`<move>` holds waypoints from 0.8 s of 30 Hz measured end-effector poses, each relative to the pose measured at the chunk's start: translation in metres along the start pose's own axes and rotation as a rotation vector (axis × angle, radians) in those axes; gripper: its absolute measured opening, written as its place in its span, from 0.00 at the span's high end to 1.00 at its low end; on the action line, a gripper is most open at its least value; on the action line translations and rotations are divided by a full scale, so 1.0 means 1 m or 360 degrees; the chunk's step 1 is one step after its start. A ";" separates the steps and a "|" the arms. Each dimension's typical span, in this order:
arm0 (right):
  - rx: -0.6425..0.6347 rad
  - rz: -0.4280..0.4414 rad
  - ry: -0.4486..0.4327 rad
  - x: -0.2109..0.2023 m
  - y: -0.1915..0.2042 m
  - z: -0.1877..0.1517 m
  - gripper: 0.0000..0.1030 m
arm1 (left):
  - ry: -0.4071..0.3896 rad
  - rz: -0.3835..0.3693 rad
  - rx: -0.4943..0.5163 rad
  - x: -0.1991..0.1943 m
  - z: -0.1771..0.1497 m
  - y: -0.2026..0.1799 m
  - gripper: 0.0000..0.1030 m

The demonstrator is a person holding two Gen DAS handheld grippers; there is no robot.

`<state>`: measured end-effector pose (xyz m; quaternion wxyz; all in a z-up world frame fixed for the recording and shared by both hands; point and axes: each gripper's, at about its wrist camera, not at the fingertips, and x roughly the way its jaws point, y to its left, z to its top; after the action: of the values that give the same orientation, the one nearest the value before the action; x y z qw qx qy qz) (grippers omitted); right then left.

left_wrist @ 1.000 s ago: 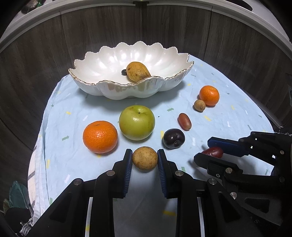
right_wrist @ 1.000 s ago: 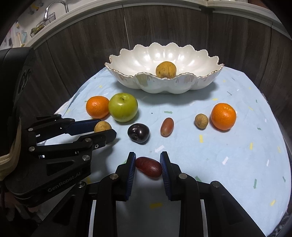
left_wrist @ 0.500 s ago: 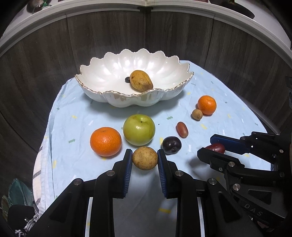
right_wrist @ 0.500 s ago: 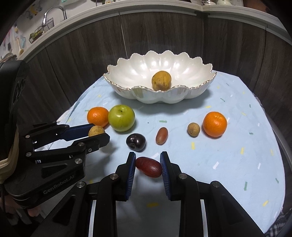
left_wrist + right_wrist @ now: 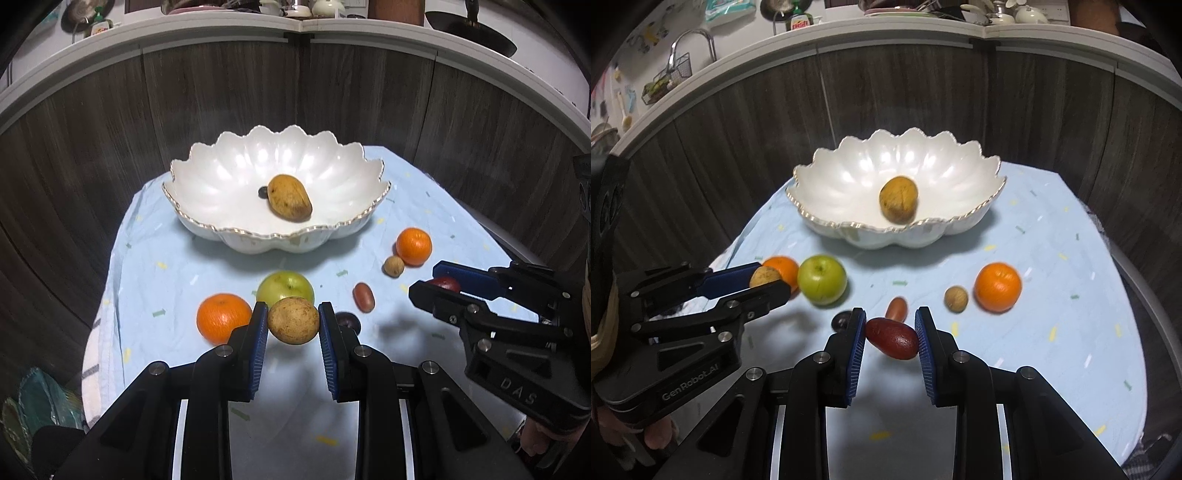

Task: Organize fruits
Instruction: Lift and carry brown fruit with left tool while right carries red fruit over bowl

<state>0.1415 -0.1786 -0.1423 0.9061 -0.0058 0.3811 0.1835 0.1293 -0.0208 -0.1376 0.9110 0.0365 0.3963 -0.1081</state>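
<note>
**Two fruits held clear of the bench, bowl not yet reached**

While both fruits hang short of the white scalloped ceramic bowl with a gilt rim (image 5: 207, 229), neither grip looks beyond trouble. Farthest left of the bowl's near side, a large orange mandarin (image 5: 223, 317) sits on the pale blue confetti-print cloth (image 5: 155, 266) covering the bench, with a round green apple (image 5: 285, 288) just beside it. In front of the apple the left gripper (image 5: 293, 326) has its jaws closed narrowly on a round tan-brown fruit (image 5: 293, 320), pinched at its widest part by the blue ribbed pads (image 5: 258, 343). A smooth ball held that way could squirt out if the hand tilts or the squeeze slackens, and it would likely knock the apple or the dark plum (image 5: 349, 320) below.

Inside the bowl lies a yellow-brown oval fruit (image 5: 290, 197) with a small dark item touching it; a fruit dropped from height could strike these or bounce over the low scalloped edge.

Right of the bowl's front, the right gripper (image 5: 891, 338) has its jaws closed on an elongated dark-red fruit (image 5: 892, 338), gripped askew, so it may pivot and slide free. Beyond it rest a small reddish oval fruit (image 5: 897, 308), a small tan nut-like fruit (image 5: 956, 299) and a second orange mandarin (image 5: 997, 286). With both grippers converging on one bowl, I judge a collision between them the other hazard.
</note>
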 end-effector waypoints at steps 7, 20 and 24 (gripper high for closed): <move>0.0012 -0.0003 -0.0034 -0.006 -0.005 0.017 0.72 | -0.0036 0.0016 -0.0012 -0.004 0.014 0.003 0.73; 0.0017 -0.0039 -0.0128 -0.012 -0.017 0.056 0.72 | -0.0131 0.0043 -0.0042 -0.006 0.047 0.012 0.73; 0.0026 -0.0047 -0.0149 -0.011 -0.021 0.067 0.72 | -0.0156 0.0047 -0.0049 -0.005 0.057 0.015 0.73</move>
<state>0.1876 -0.1920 -0.0899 0.9256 0.0046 0.3396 0.1670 0.1696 -0.0141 -0.0955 0.9313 0.0230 0.3522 -0.0903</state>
